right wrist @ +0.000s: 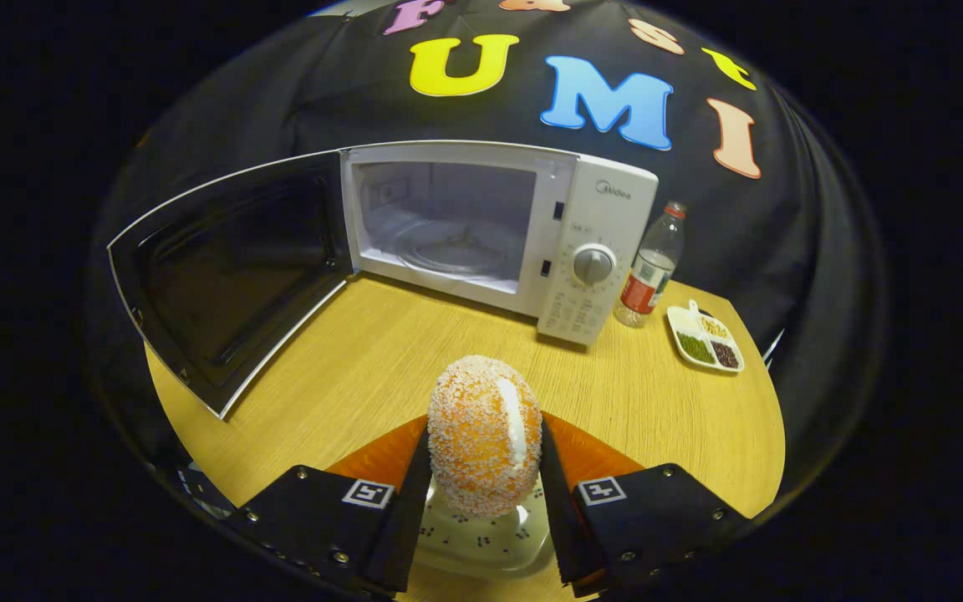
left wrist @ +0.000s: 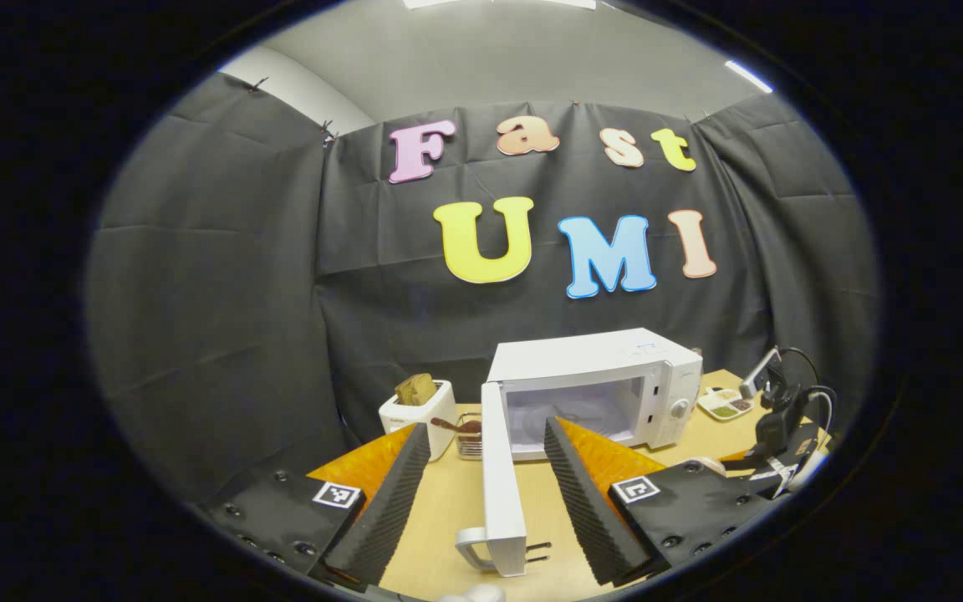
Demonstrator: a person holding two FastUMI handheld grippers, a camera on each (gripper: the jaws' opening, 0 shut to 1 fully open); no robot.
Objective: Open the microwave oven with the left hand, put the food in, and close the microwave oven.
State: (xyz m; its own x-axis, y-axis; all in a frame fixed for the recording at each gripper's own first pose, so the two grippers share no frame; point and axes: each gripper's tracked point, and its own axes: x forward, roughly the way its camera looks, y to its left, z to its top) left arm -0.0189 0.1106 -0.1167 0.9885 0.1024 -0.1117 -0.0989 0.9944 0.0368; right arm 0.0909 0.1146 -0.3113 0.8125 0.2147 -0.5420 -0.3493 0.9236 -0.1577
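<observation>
**Microwave open; sugared bun gripped over a small plate**

Right gripper view. The right gripper (right wrist: 486,493) is clenched on the food, an egg-shaped orange bun (right wrist: 484,443) with a coarse coat of white granules and one white stripe down its face. Both ribbed black fingers (right wrist: 405,518) press on its flanks. The bun's long axis stands upright, and its base sits just above, or on, a small pale plate (right wrist: 481,543) with dark specks; which of the two cannot be told. Ahead, the white microwave oven (right wrist: 598,242) rests on a wood-grain table (right wrist: 364,368). Its door (right wrist: 231,267), dark on the inner face, is swung fully to the left, and the pale cavity with a round turntable faces the camera. A clear bottle (right wrist: 653,267) with a red label stands just beside the control panel; a white divided dish (right wrist: 705,339) of green, dark and yellow fillings lies near it.

Left gripper view. The left gripper (left wrist: 481,493) is released, its fingers spread wide with the open door (left wrist: 501,485) seen edge-on between them, touching neither. The door's handle (left wrist: 475,548) is at the near end. This view adds a white toaster (left wrist: 420,414) holding brown bread to the microwave's left, with a small wire basket (left wrist: 469,443) just beside it. At right appears the other gripper (left wrist: 782,435), a dark assembly with cables.
</observation>
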